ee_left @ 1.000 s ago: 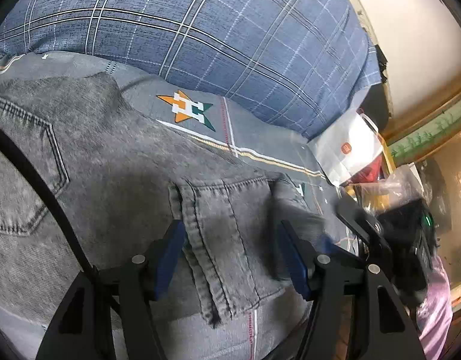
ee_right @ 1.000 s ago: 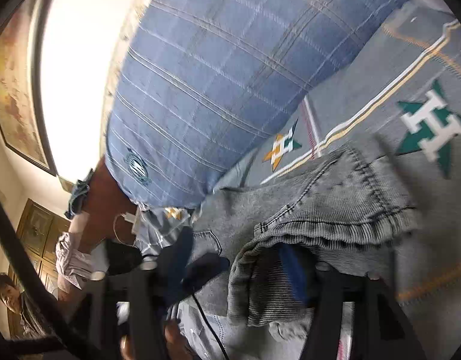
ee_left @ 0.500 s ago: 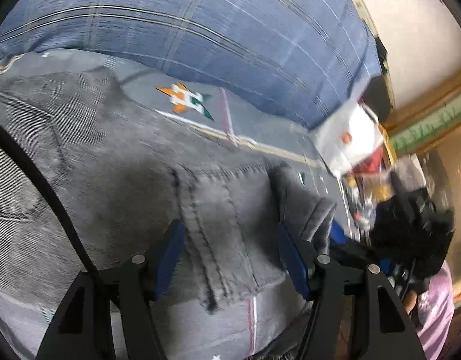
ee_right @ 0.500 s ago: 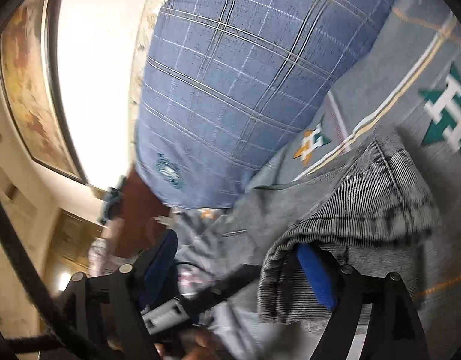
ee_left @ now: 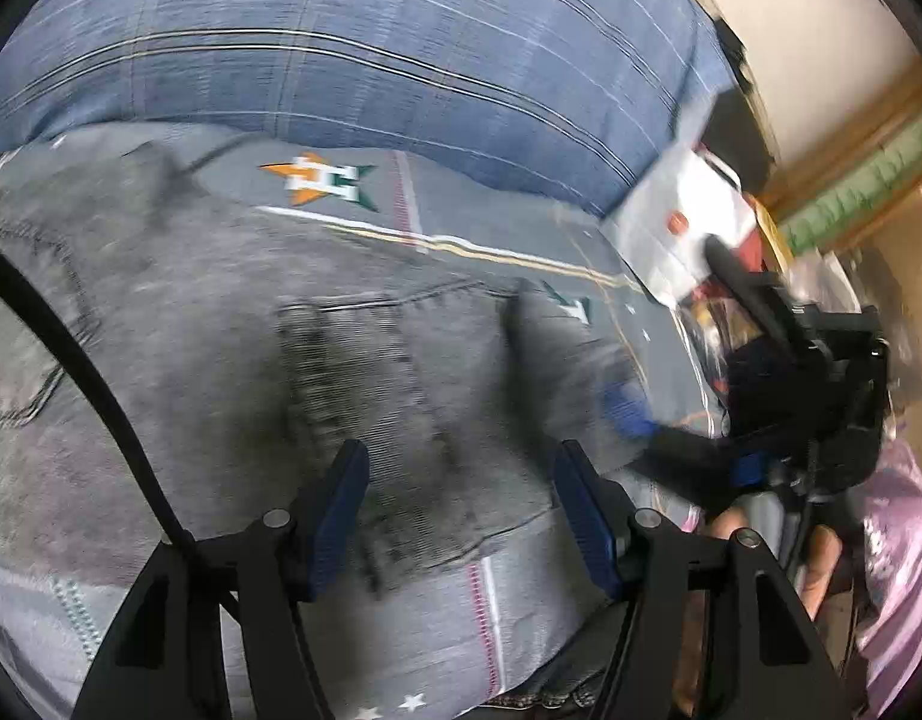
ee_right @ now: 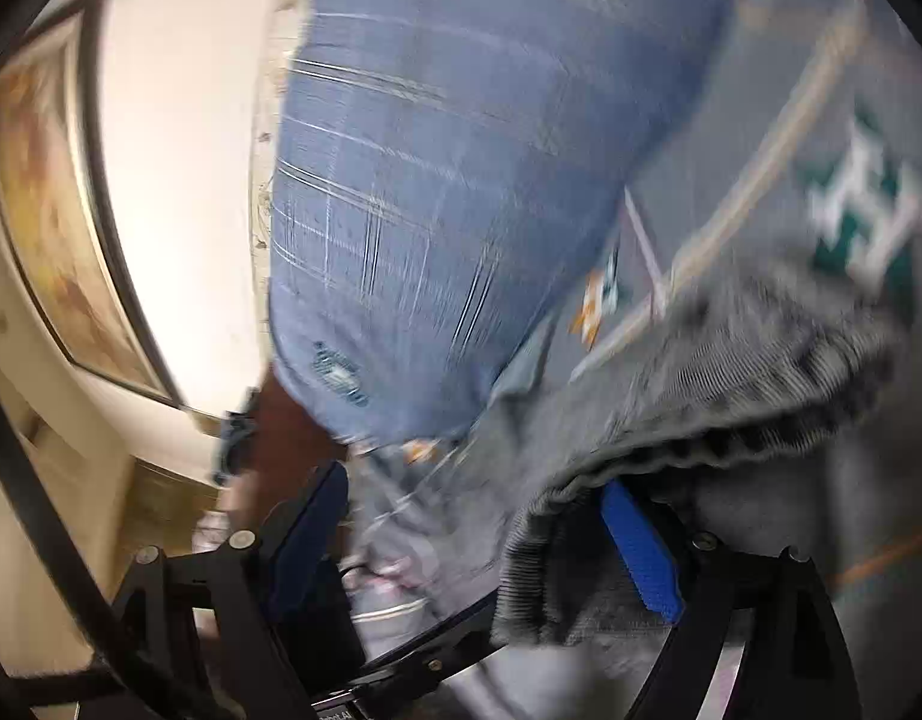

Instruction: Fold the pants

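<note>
Grey denim pants [ee_left: 233,354] lie on a grey bedsheet with star logos [ee_left: 461,222]. In the left wrist view my left gripper [ee_left: 458,510] is open, its blue-padded fingers just above the pants' hem end, holding nothing. My right gripper shows there at the right [ee_left: 628,408], against the hem's corner. In the right wrist view my right gripper [ee_right: 478,534] is open wide; the folded hem of the pants [ee_right: 730,402] drapes over its right finger [ee_right: 640,546]. Both views are motion-blurred.
A large blue plaid pillow [ee_left: 371,42] lies along the far side of the bed, also in the right wrist view [ee_right: 461,150]. A white bag [ee_left: 682,222] and clutter sit at the bed's right edge. A framed picture [ee_right: 47,192] hangs on the wall.
My left gripper pulled back slightly from the hem, still open. My right gripper swung and tilted, the hem staying draped over its right finger. Both views became blurred.
</note>
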`<state>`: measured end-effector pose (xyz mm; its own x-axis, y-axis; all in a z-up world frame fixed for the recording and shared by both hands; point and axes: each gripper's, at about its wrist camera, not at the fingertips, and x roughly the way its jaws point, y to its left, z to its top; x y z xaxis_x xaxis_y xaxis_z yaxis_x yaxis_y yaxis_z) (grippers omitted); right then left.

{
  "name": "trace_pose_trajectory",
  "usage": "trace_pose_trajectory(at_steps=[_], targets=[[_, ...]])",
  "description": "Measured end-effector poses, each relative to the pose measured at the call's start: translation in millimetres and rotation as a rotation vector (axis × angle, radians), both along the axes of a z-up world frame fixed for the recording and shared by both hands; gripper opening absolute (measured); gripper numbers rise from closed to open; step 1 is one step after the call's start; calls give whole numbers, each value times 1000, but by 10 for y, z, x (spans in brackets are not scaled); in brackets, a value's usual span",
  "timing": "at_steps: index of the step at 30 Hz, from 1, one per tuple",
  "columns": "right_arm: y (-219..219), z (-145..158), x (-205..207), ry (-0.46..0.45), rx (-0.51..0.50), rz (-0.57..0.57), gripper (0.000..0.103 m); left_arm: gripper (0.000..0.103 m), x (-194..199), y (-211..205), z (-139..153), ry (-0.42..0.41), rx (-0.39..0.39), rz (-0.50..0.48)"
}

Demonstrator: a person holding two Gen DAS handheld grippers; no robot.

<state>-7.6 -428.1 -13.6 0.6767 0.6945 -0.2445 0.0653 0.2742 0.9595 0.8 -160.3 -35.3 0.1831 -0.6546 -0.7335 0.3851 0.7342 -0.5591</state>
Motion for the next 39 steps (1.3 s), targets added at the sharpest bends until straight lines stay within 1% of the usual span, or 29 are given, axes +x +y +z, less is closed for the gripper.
trace_pose_trajectory(at_steps=[2, 5, 8, 10, 12, 13, 14, 15, 16, 17, 18, 19, 20, 21, 22, 23, 24, 25, 27, 28, 32, 33, 34, 35, 36, 39], targets=[[15, -104, 37, 21, 36, 16, 88, 65, -41, -167, 40, -13, -11, -49], [-36, -242, 48, 26, 104, 29, 88, 65, -126, -338, 38, -18, -42, -121], [-87, -396, 18, 67, 150, 31, 88, 65, -222, -435, 32, -36, -9, -162], [-133, -431, 7, 80, 169, 24, 88, 65, -270, -453, 52, -46, 9, -194], [-125, -379, 63, 79, 178, 76, 88, 65, -313, -457, 100, -73, 32, -202], [-142, -314, 72, 73, 172, 102, 88, 65, -314, -443, 109, -97, 58, -190], [-119, -216, 97, 63, 134, 144, 88, 65, -311, -429, 101, -107, 67, -180], [-105, -145, 91, 61, 90, 171, 88, 65, -302, -427, 86, -113, 66, -174], [-74, -65, 89, 61, 26, 200, 88, 65, -288, -440, 68, -110, 61, -174], [-48, -16, 85, 60, -27, 218, 88, 65, -285, -464, 51, -105, 53, -180], [-44, 7, 74, 52, -52, 220, 88, 65, -298, -500, 41, -106, 48, -184], [-58, -1, 56, 32, -55, 215, 88, 65, -320, -531, 42, -122, 53, -182], [-84, -43, 44, 11, -16, 204, 88, 61, -337, -575, 44, -157, 83, -169], [-126, -85, 30, 7, 32, 185, 88, 53, -343, -614, 28, -193, 136, -149], [-160, -96, 21, -3, 57, 167, 88, 21, -335, -629, 5, -201, 164, -144], [-190, -79, 15, -23, 73, 150, 88, 10, -292, -636, -59, -184, 177, -148], [-213, -44, 3, -43, 69, 141, 88, 9, -248, -596, -110, -166, 167, -138], [-214, -29, -3, -50, 64, 142, 88, 9, -210, -550, -131, -166, 156, -114], [-182, -2, -8, -49, 29, 148, 88, 9, -146, -434, -149, -161, 123, -83], [-185, 18, -22, -50, 14, 146, 88, 9, -125, -358, -163, -144, 103, -62], [-170, 128, -92, -45, -132, 74, 88, 9, 8, -9, -305, -29, 26, 50], [-183, 158, -129, -49, -166, 42, 88, 9, 17, 95, -364, 6, -13, 67], [-196, 167, -147, -46, -190, 9, 88, 9, -25, 135, -390, 19, -33, 69], [-183, 158, -128, -32, -216, -11, 88, 9, -60, 179, -416, 30, -50, 68], [-146, 133, -67, -8, -242, -6, 88, 9, -101, 193, -421, 34, -52, 63], [54, 41, 197, 86, -310, 61, 88, 10, -156, 172, -482, 59, -49, 36]])
